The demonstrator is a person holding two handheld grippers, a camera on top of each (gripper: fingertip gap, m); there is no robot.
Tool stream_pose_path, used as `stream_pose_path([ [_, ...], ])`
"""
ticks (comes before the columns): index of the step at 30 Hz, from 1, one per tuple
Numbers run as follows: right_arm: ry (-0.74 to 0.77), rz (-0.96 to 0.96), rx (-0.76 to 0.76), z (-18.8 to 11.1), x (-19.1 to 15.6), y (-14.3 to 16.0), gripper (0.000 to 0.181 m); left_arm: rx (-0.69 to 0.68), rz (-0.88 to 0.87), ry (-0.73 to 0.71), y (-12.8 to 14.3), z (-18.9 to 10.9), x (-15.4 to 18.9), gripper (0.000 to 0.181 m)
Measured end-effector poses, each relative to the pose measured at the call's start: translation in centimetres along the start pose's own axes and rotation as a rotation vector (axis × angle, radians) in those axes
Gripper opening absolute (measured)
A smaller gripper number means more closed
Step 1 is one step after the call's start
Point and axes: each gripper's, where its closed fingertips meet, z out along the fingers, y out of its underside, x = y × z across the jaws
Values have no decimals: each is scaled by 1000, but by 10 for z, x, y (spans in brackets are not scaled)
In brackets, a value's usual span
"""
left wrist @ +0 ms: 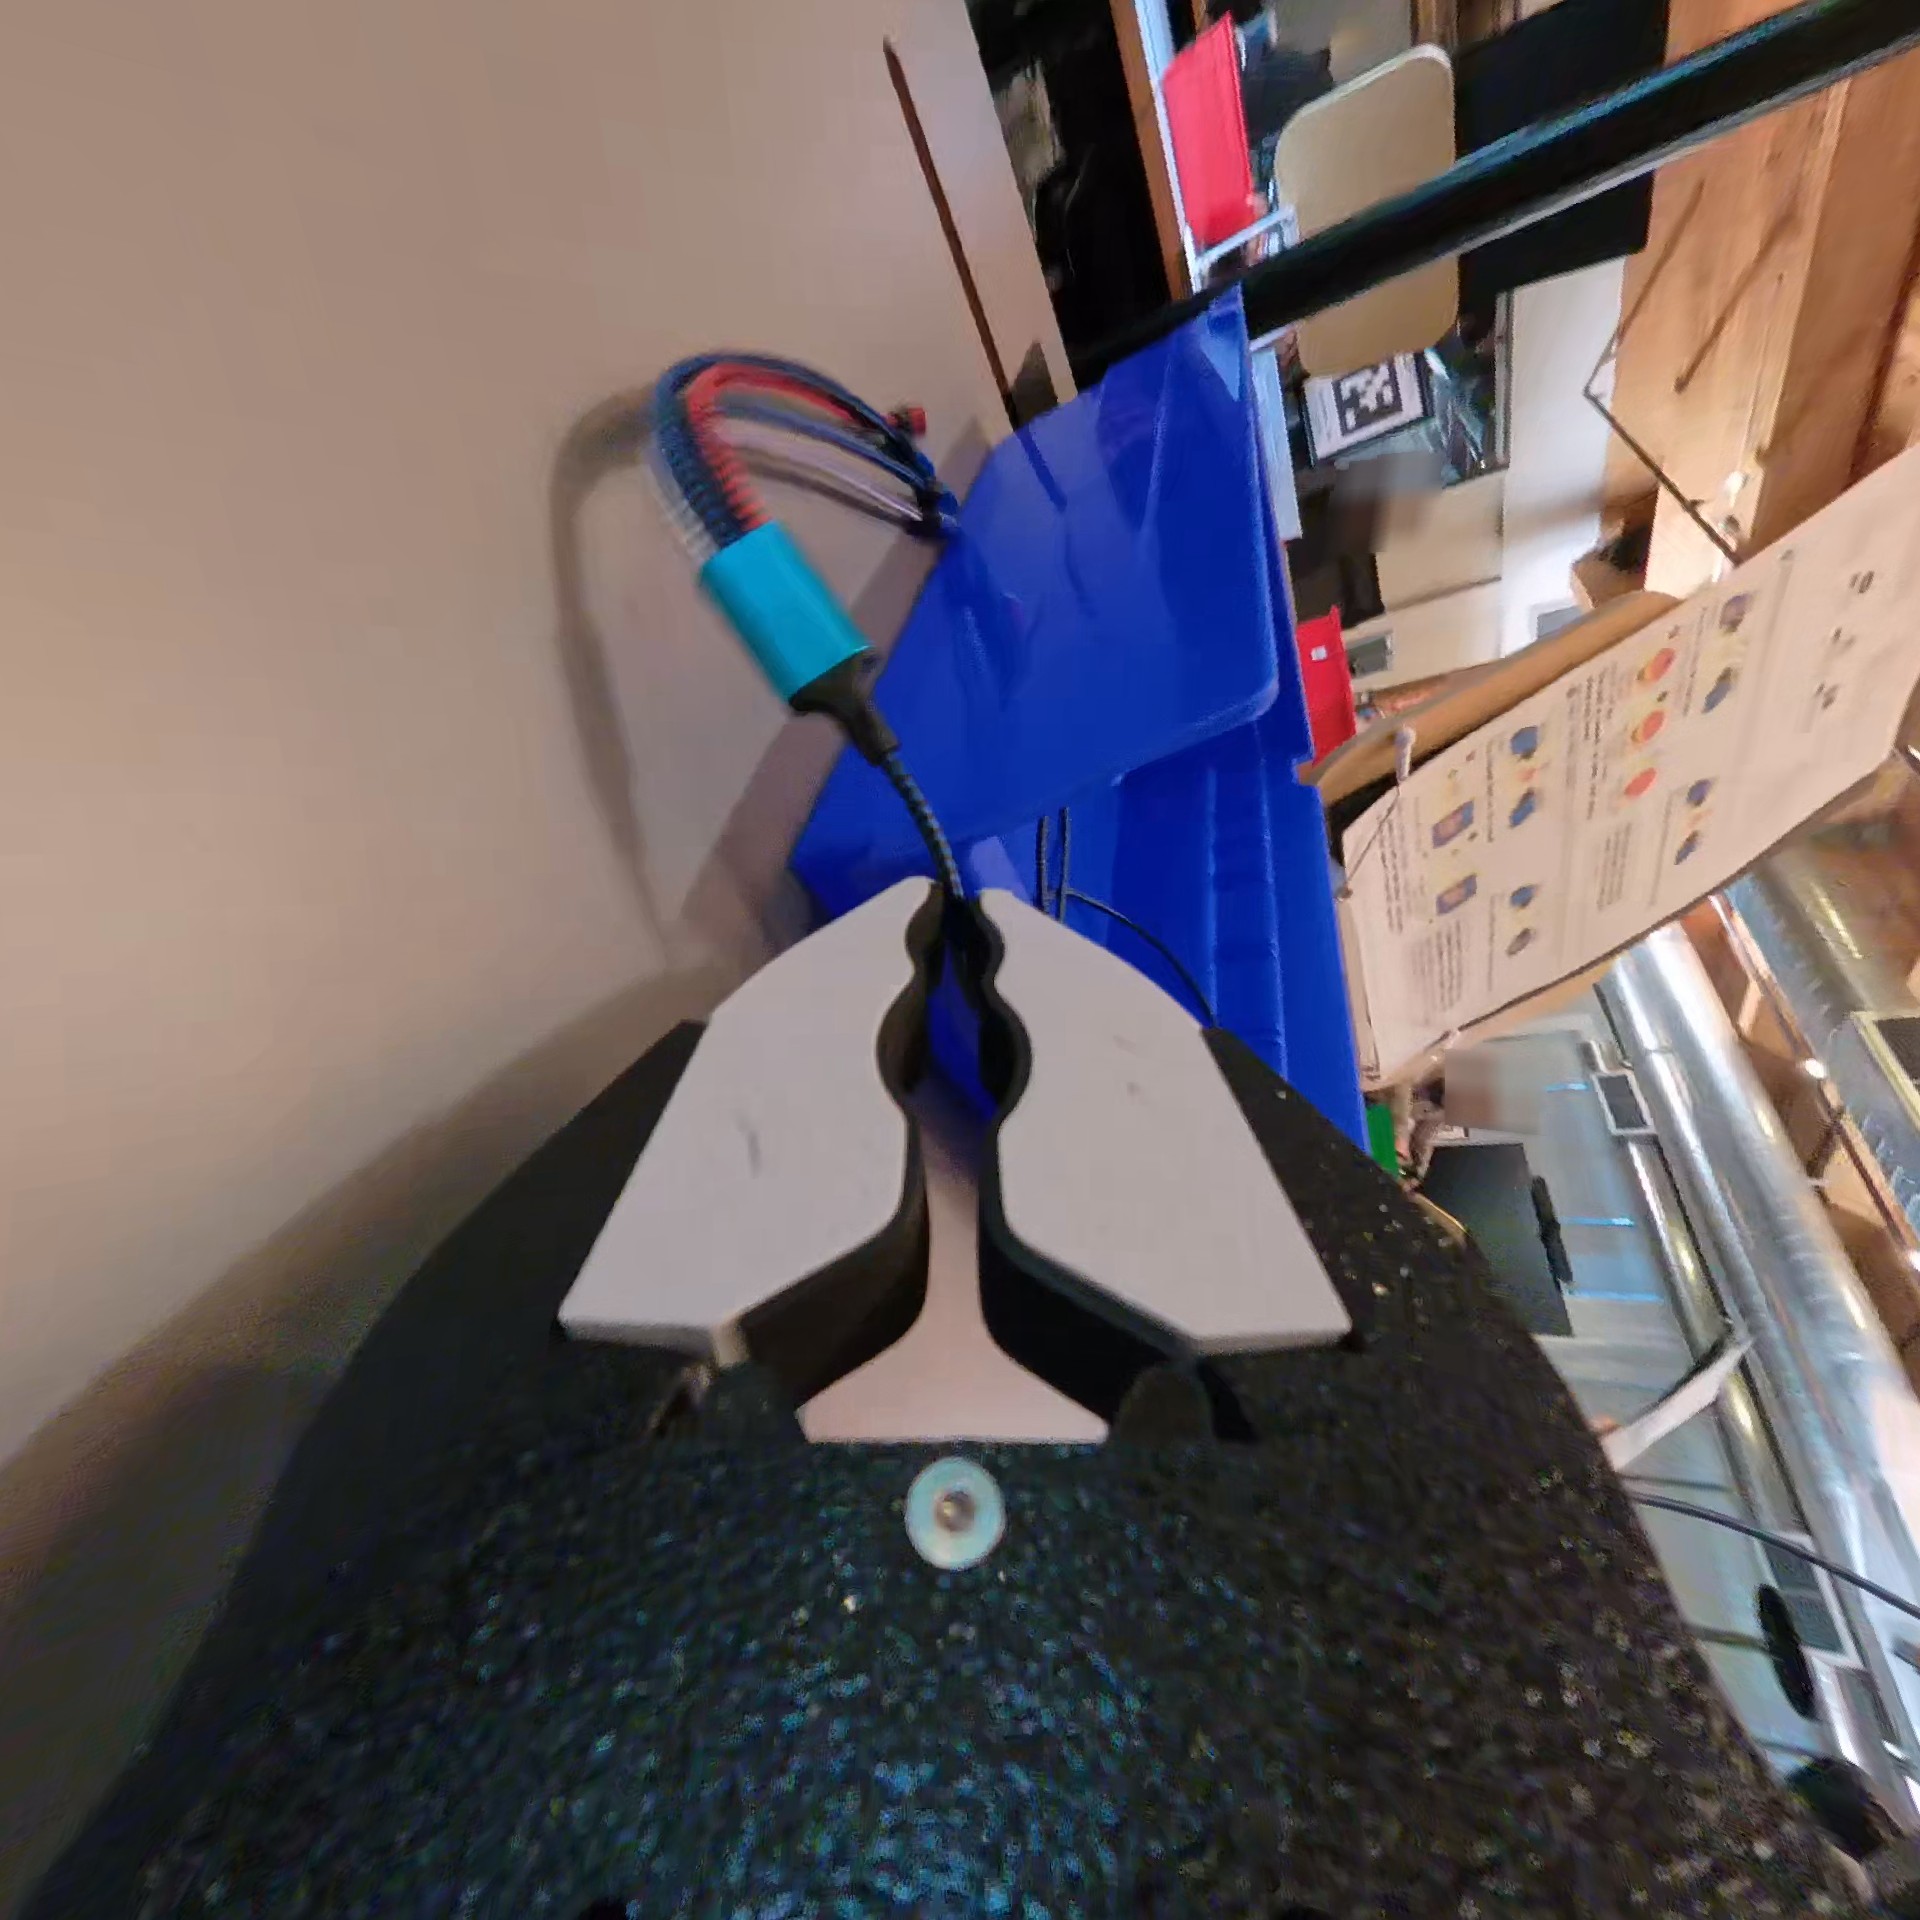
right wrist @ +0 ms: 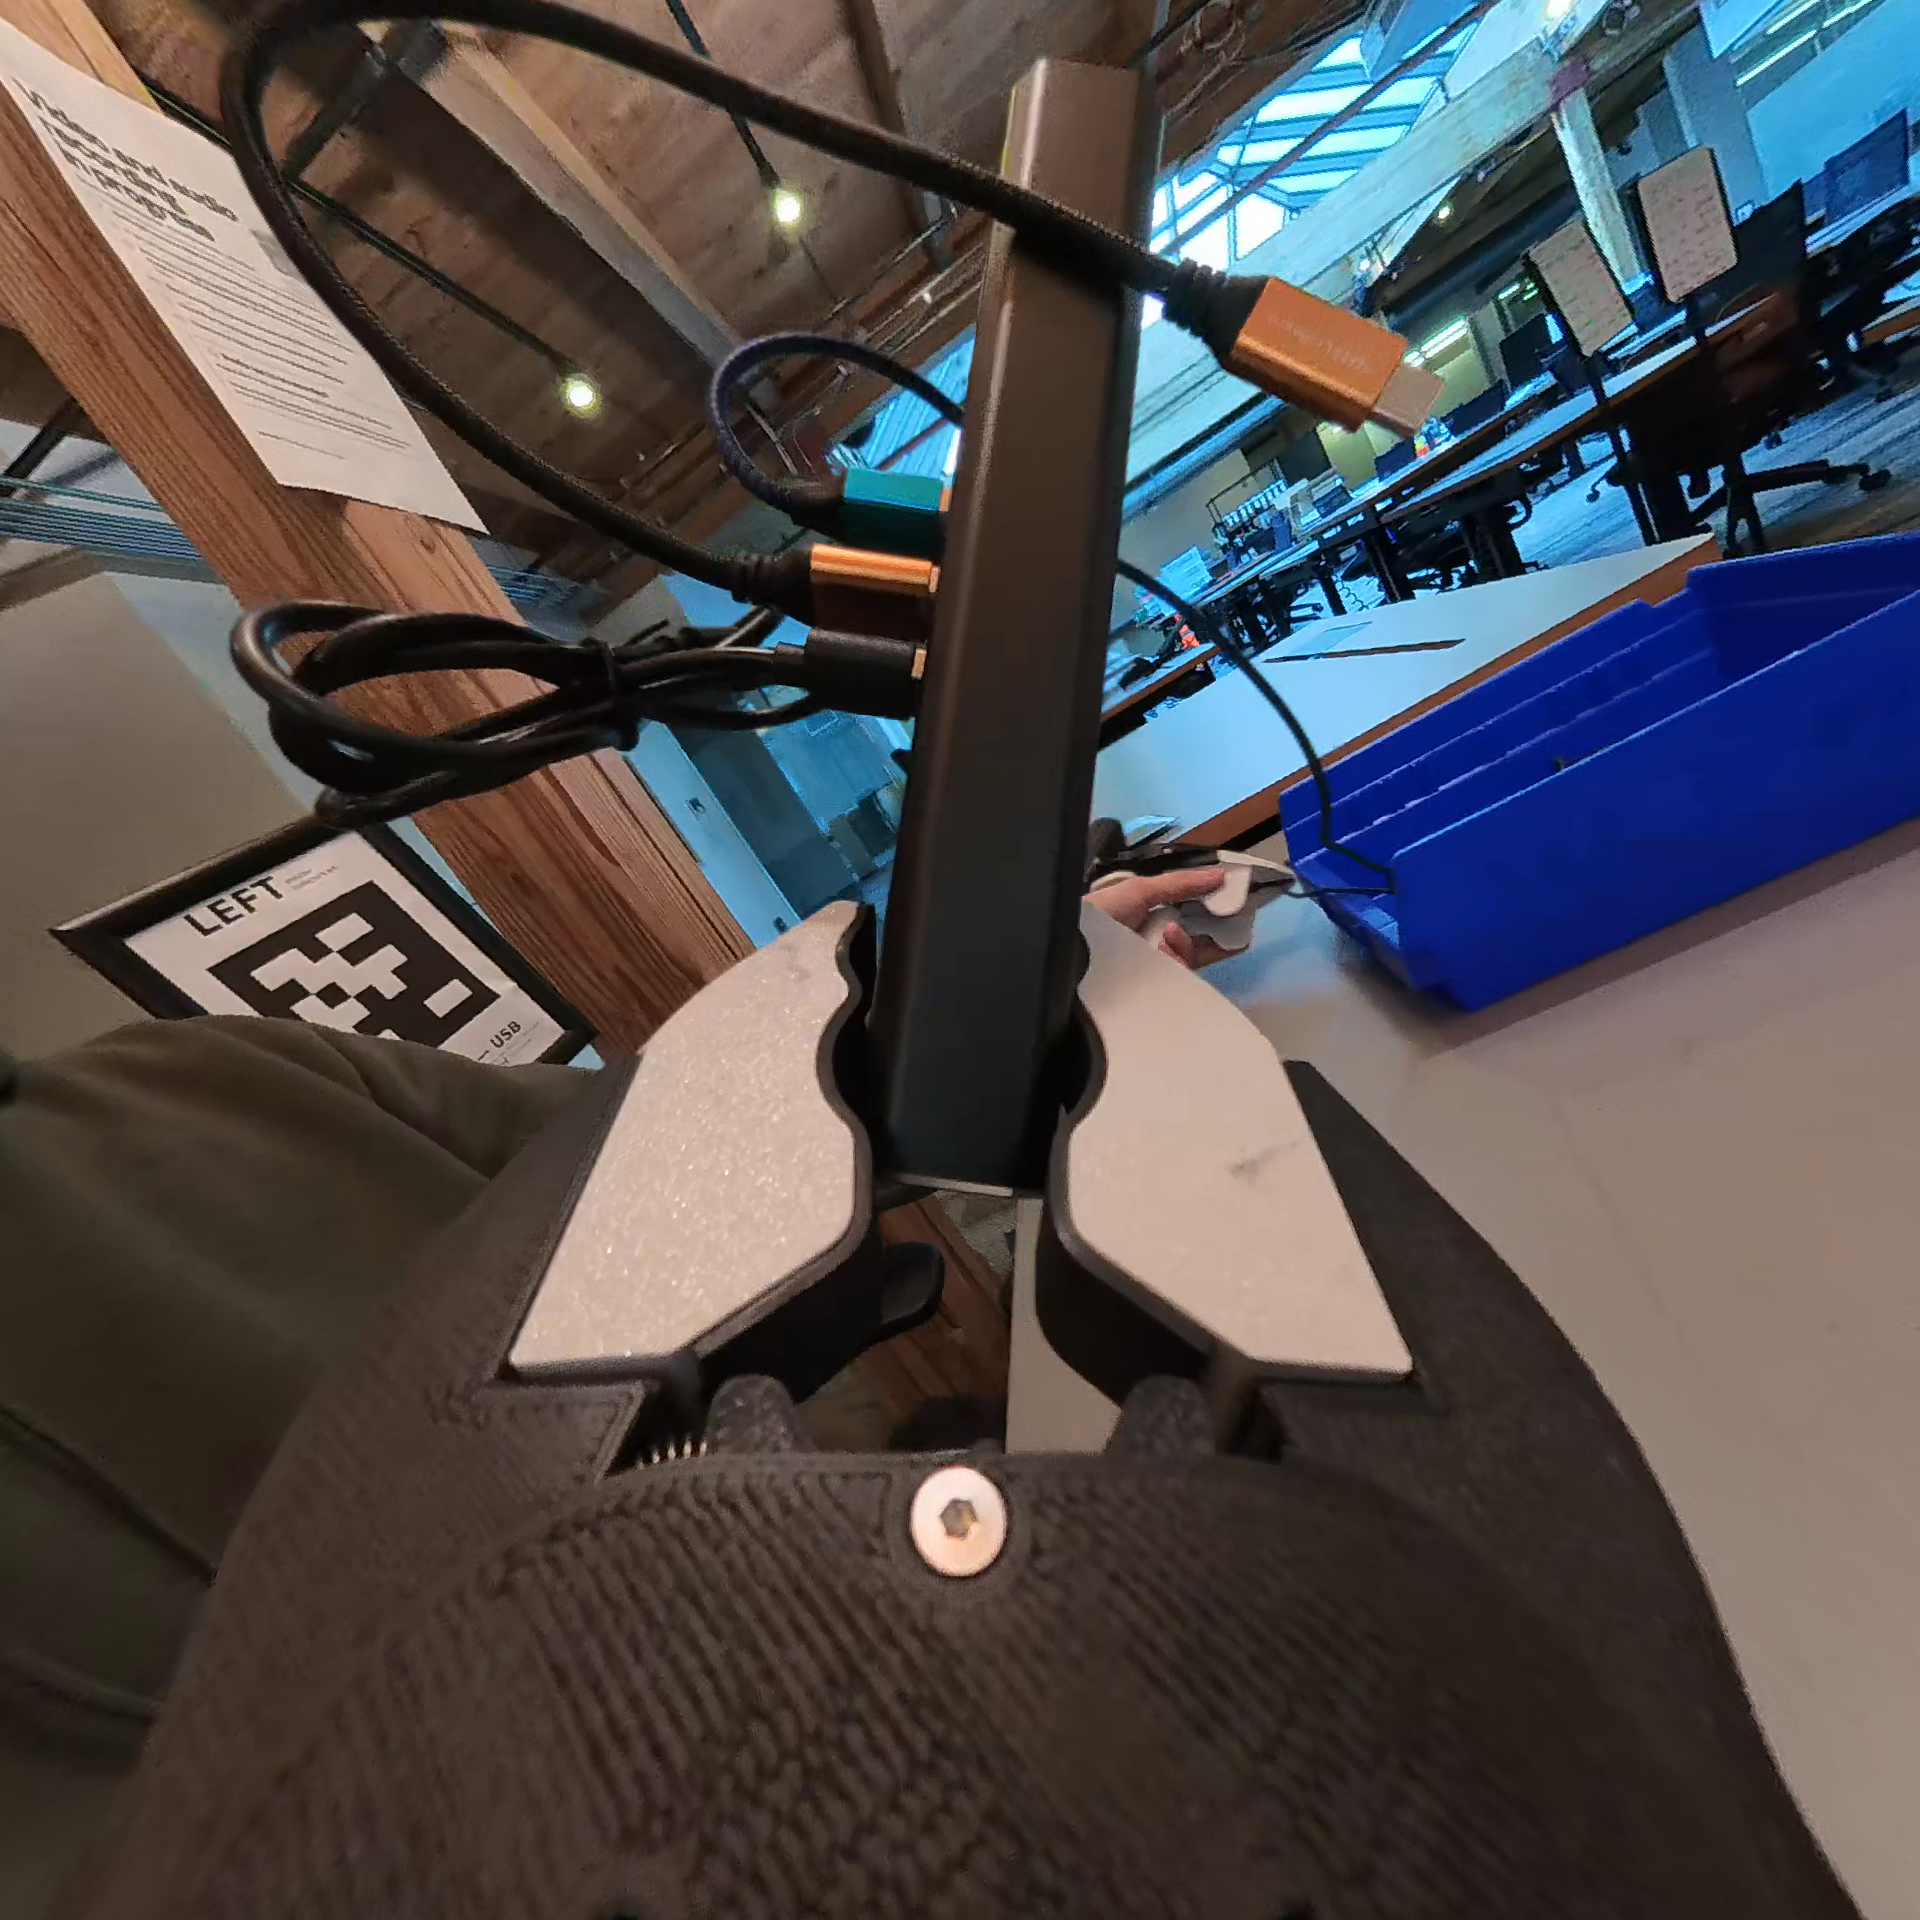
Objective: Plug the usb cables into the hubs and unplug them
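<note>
In the left wrist view my left gripper (left wrist: 958,909) is shut on a thin black braided cable (left wrist: 920,821), pinched at the fingertips. The cable ends in a teal plug (left wrist: 784,613) just ahead, with a blurred blue and red cable loop (left wrist: 727,436) beyond it. In the right wrist view my right gripper (right wrist: 971,935) is shut on a dark grey USB hub (right wrist: 1008,623) held upright. A teal plug (right wrist: 894,504), a copper plug (right wrist: 868,582) and a black plug (right wrist: 862,660) sit in its left side. A loose copper plug (right wrist: 1330,353) hangs at upper right. The left gripper (right wrist: 1231,894) shows far off by the bin.
A blue plastic bin (right wrist: 1610,748) stands on the grey table (right wrist: 1558,1195) to the right, and also shows ahead in the left wrist view (left wrist: 1091,623). A wooden post (right wrist: 343,540) with a paper sheet and a framed marker sign (right wrist: 332,966) stand left. A sleeve (right wrist: 208,1195) is at lower left. Spacing between my two grippers at the tips: around 50 cm.
</note>
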Motion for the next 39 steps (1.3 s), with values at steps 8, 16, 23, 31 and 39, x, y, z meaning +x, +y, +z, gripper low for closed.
stream_pose_path([
  [8, 9, -29, 27, -4, 1, -6, 31, 314, 367, 128, -33, -53, 71, 1],
  [16, -3, -129, 148, -14, -25, -36, 31, 418, 922, 657, 27, -149, 327, 2],
  [23, 196, -330, 37, -4, -14, -23, 30, -92, 1099, 921, 170, -180, 428, 2],
  [31, 211, -428, 84, -23, -27, -41, 30, -588, 1135, 837, 268, -118, 348, 2],
  [39, 262, -356, 189, -42, -1, -54, 30, -649, 1470, 313, 287, 5, 217, 2],
])
